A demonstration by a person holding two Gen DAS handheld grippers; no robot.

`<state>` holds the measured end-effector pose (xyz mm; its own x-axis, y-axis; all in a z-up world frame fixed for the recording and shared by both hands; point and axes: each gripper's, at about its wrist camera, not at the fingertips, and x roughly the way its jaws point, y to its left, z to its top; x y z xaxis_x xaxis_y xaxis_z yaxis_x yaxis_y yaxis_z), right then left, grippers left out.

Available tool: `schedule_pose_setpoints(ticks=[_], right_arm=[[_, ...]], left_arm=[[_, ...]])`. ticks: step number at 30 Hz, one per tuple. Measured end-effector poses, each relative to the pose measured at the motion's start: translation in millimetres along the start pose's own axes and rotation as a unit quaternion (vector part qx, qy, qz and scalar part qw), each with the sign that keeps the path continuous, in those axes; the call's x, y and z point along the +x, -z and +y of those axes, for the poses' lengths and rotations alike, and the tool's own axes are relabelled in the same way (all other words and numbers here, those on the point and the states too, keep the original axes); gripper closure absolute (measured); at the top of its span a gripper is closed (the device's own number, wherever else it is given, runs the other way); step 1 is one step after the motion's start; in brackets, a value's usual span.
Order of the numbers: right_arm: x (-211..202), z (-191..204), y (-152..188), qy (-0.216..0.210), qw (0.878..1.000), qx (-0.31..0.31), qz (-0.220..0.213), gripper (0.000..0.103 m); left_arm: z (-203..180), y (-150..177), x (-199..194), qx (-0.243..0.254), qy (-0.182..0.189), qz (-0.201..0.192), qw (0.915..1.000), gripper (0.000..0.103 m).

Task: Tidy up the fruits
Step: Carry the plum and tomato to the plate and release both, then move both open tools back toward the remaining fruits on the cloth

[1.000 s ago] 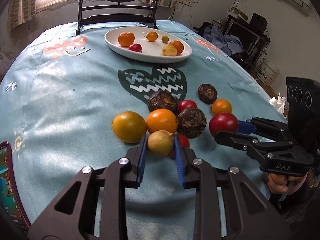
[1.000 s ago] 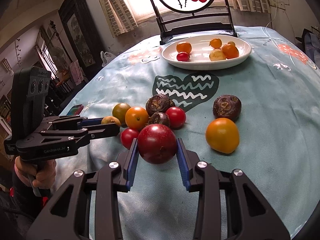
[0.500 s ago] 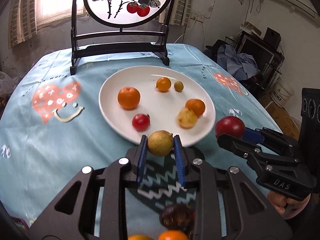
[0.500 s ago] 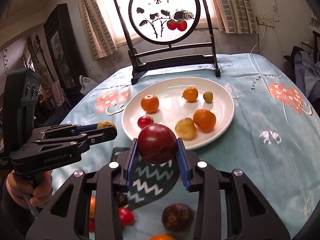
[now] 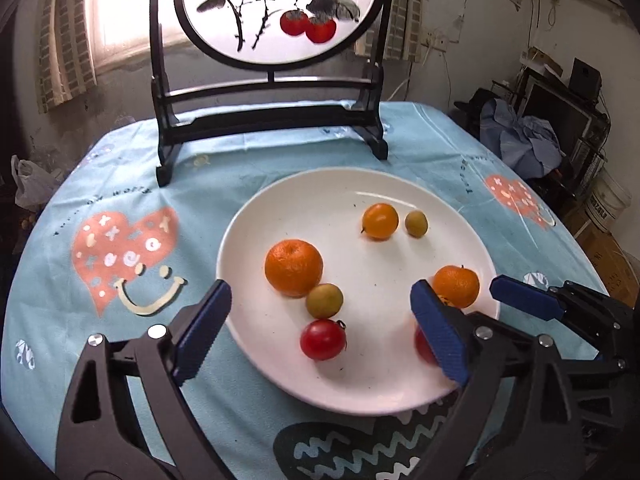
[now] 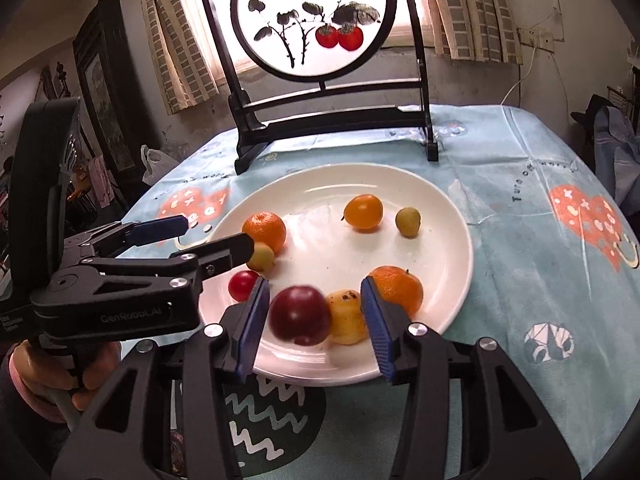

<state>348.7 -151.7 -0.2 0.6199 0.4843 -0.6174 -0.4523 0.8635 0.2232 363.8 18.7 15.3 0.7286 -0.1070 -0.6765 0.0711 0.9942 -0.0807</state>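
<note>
- The white plate (image 5: 248,240) sits in the middle of both views, on the tabletop (image 5: 60,320).
- On the plate lie a big orange (image 5: 294,267), a small orange fruit (image 5: 380,221), a tiny green one (image 5: 416,223), a yellow-green round fruit (image 5: 324,300), a red tomato (image 5: 322,339) and another orange (image 5: 456,286) at the right rim.
- The left hand-held gripper (image 5: 320,334) is opening, its blue pads spread wide. The yellow-green fruit lies on the plate between them, touched by neither pad.
- The right hand-held gripper (image 6: 314,322) is opening too. The dark red plum (image 6: 299,314) looks blurry between its pads, low in the right wrist view. It is on or just over the plate; I cannot tell which. The pads do not seem to press it.
- A yellow spotted fruit (image 6: 347,316) sits just beside the plum.
- The tabletop wears a light blue cloth with pink hearts (image 5: 124,252) and a dark heart (image 5: 360,452) at the bottom.
- Behind the plate stands a round picture screen (image 5: 276,12) in a black frame, showing red fruits.
- Curtains (image 6: 472,12) hang at a bright window at the top.
</note>
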Motion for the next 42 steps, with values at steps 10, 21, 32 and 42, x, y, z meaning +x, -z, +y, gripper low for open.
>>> schedule_pose_setpoints(ticks=[10, 21, 32, 42], right_arm=[[-79.9, 19.4, 53.1, -0.021, 0.999, -0.005, -0.047, 0.043], [-100.6, 18.9, 132.0, -0.023, 0.999, 0.033, 0.019, 0.043], [-87.8, 9.5, 146.4, -0.02, 0.995, 0.073, 0.069, 0.043], [-80.7, 17.7, 146.3, 0.007, 0.995, 0.048, 0.087, 0.043]], left_arm=[[-2.9, 63.8, -89.7, 0.018, 0.003, -0.022, 0.9996, 0.002], [2.2, 172.2, -133.0, 0.009, 0.005, 0.012, 0.9999, 0.002], [13.6, 188.4, -123.7, -0.023, 0.026, 0.04, 0.9986, 0.002], [12.0, 188.2, -123.6, -0.023, 0.031, 0.041, 0.9984, 0.002]])
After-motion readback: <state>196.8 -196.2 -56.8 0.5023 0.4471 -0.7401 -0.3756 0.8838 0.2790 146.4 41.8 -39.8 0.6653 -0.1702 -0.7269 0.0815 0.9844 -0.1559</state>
